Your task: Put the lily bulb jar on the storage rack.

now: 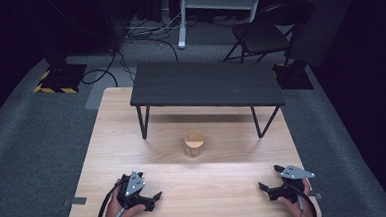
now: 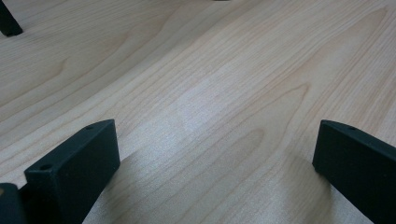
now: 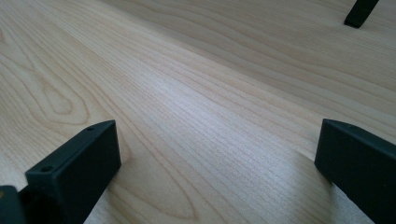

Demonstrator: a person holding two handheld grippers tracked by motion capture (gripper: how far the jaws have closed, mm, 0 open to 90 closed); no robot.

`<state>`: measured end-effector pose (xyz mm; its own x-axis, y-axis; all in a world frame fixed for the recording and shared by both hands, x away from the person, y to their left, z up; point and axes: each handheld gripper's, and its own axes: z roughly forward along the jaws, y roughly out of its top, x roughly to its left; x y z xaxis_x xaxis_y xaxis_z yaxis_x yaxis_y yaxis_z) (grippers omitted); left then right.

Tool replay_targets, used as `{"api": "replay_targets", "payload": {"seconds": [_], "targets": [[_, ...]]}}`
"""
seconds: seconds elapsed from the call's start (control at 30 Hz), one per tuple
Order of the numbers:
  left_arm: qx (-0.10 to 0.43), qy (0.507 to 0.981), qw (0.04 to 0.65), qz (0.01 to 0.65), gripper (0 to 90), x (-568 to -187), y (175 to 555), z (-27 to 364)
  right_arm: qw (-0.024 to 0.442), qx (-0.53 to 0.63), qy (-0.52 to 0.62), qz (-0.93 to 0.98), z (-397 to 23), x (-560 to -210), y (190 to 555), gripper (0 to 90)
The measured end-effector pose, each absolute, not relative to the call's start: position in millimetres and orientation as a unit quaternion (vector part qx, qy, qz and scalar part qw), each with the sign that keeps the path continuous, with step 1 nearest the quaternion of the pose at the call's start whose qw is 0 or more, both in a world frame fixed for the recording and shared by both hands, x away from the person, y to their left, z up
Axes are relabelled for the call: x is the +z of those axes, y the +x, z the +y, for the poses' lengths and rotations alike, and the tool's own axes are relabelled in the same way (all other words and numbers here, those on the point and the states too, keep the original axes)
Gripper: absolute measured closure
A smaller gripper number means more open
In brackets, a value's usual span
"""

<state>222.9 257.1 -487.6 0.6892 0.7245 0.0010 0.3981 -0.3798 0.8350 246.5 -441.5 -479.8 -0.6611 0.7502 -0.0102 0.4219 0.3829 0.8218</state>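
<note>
A small glass jar with a wooden lid [image 1: 194, 145] stands upright at the middle of the light wooden table [image 1: 107, 143]. My left gripper [image 1: 149, 186] rests near the front left edge, held by a hand, its jaws spread wide and empty. My right gripper [image 1: 269, 177] rests near the front right edge, also open and empty. In the left gripper view my left gripper [image 2: 215, 128] has bare wood between its two black fingers [image 2: 74, 168]. My right gripper [image 3: 217, 126] likewise frames bare wood in the right gripper view. The jar sits ahead of and between both grippers.
A low black bench [image 1: 207, 83] on thin legs stands across the far half of the table, just behind the jar. One of its legs [image 2: 8, 21] is at the left gripper view's top left, another leg [image 3: 359, 11] at the right gripper view's top right. Grey carpet [image 1: 33, 147] surrounds the table.
</note>
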Motion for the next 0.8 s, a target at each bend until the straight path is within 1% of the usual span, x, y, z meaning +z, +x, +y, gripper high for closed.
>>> {"api": "replay_targets", "payload": {"seconds": [0.13,0.27,0.43,0.47,0.6,0.8], "targets": [[0.179,0.815,0.426,0.349,0.7,-481,229,256,0.195,0.421,0.362,0.808,-442,-480,247,0.0],[0.189,0.818,0.426,0.337,1.0,-471,234,252,0.195,0.421,0.363,0.808,-441,-480,247,0.0],[0.182,0.818,0.445,0.316,0.9,-449,257,244,0.195,0.421,0.363,0.808,-441,-480,246,0.0],[0.183,0.824,0.44,0.308,0.9,-439,265,237,0.195,0.421,0.363,0.808,-441,-480,246,0.0],[0.182,0.832,0.435,0.292,0.9,-428,277,229,0.195,0.421,0.363,0.808,-441,-480,247,0.0],[0.172,0.842,0.43,0.276,0.9,-414,304,213,0.195,0.421,0.363,0.808,-442,-480,247,0.0]]}}
